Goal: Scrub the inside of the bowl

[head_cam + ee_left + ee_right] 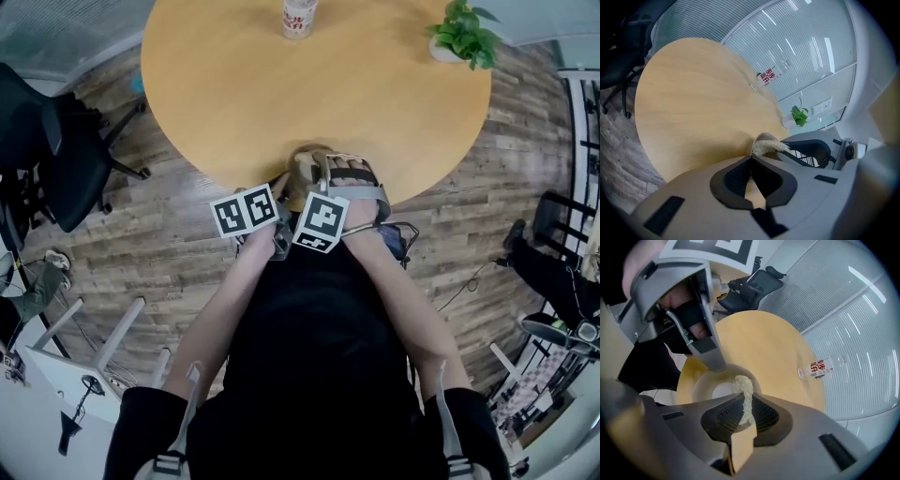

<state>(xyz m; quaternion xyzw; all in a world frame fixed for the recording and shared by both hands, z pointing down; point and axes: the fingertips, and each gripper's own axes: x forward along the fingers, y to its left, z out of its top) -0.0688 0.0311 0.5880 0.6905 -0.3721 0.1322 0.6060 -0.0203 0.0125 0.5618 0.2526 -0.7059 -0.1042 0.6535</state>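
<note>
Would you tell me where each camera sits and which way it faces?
Head view: on the head, steeply down at the table; both arms show.
Left gripper view: on the left gripper, along its shut jaws across the table.
Right gripper view: on the right gripper, down into the bowl; left gripper shows.
All share table and bottle.

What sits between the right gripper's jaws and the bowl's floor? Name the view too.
A fibrous scrubbing pad, clamped by the right gripper, reaches down into the bowl; the right gripper view shows it.
</note>
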